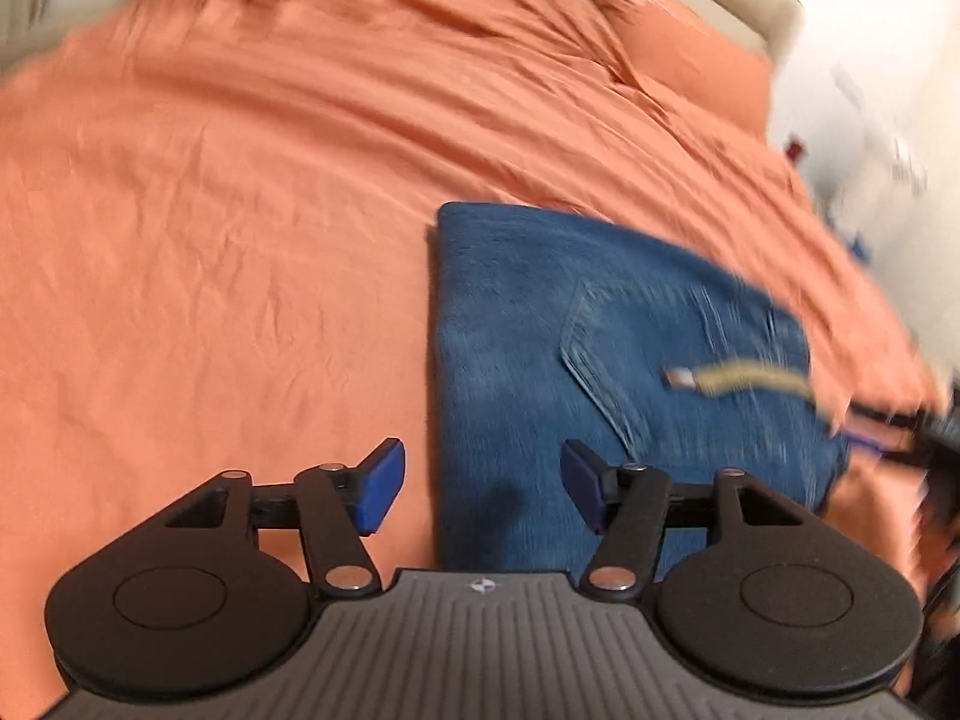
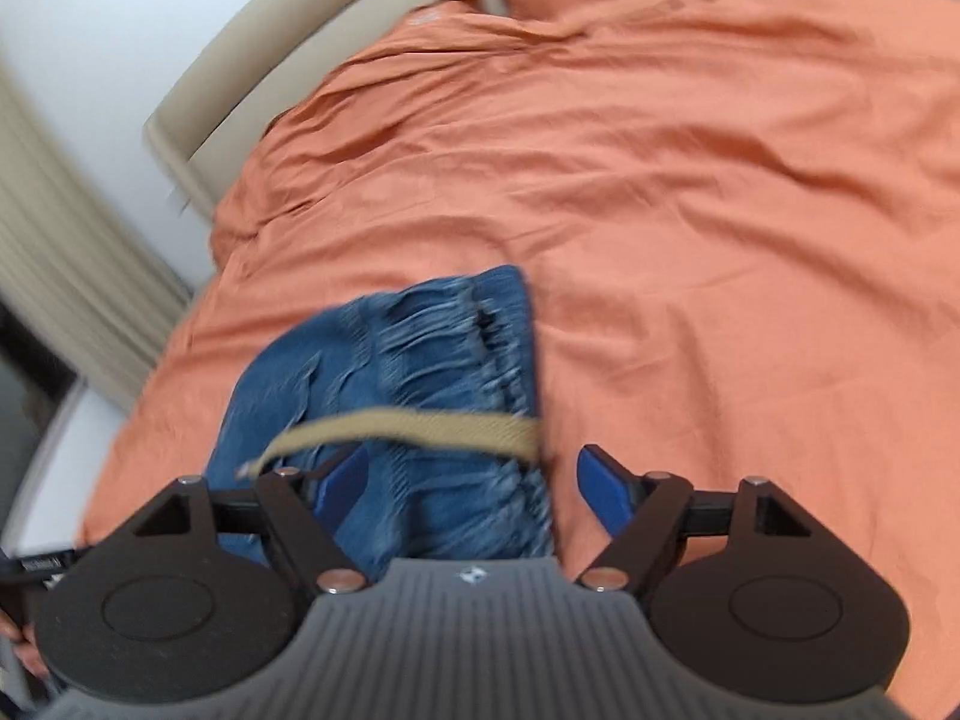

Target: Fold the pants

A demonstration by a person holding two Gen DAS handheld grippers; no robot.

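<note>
1. No writing is readable; a small logo on each gripper body is blurred.
2. Folded pants (image 1: pixel 600 360) lie on the orange bedspread (image 1: pixel 240 240), broad bare cover leftward.
3. Left gripper (image 1: pixel 480 489) and right gripper (image 2: pixel 474 492) both gape, clamping nothing.

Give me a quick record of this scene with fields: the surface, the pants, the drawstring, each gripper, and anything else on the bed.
surface: bed with orange cover
pants: blue jeans, folded into a compact rectangle, lying flat
drawstring: tan cord, lying loose across the denim
left gripper: open, nothing held
right gripper: open, over the waistband, nothing gripped
other: orange pillow at the headboard
</note>
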